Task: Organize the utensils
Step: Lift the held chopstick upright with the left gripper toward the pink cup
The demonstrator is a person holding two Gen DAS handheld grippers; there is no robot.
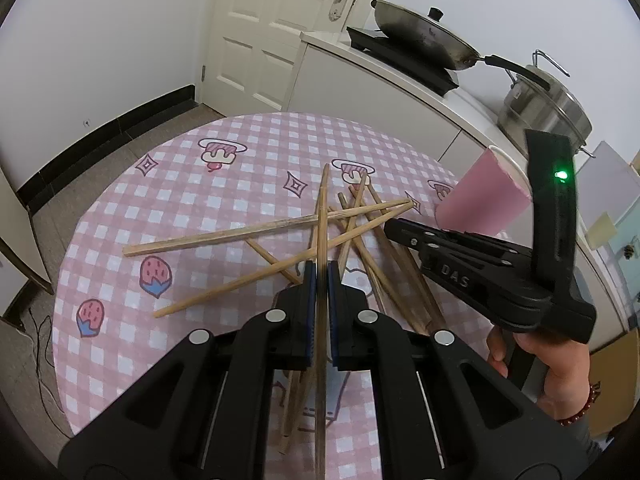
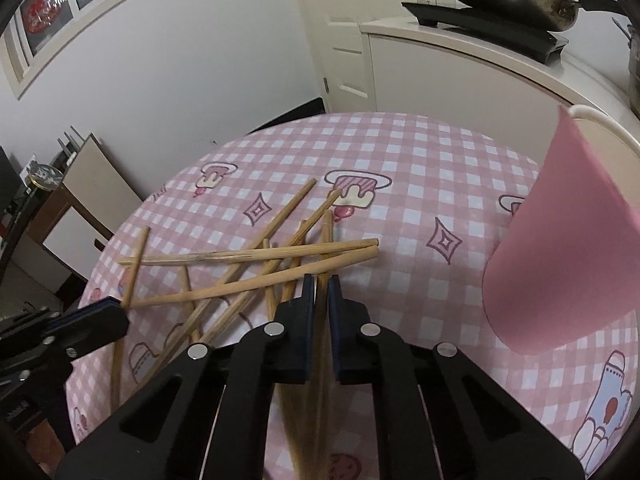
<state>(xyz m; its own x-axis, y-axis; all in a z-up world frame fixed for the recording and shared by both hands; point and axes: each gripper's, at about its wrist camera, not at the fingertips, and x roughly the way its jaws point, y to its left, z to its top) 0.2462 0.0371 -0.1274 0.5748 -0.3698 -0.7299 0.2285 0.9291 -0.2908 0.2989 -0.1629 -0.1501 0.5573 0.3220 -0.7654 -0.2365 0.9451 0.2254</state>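
Across the pink checked tabletop point(image 1: 192, 208) lies a crisscrossed pile of chopsticks point(image 1: 280, 240), spread loose near the middle, and a pink cup point(image 2: 568, 264) stands just to the right of it. Behind, a wok point(image 1: 424, 36) sits on a white counter point(image 1: 360, 76) beside a steel pot point(image 1: 548, 108). Left gripper point(image 1: 320, 276) comes in low over the heap, pads pressed together on a single chopstick point(image 1: 322, 216) that juts forward. Right gripper point(image 2: 320, 292) hovers between pile and cup, pinching another chopstick point(image 2: 322, 360), and the person's hand point(image 1: 548, 364) grips its handle underneath.
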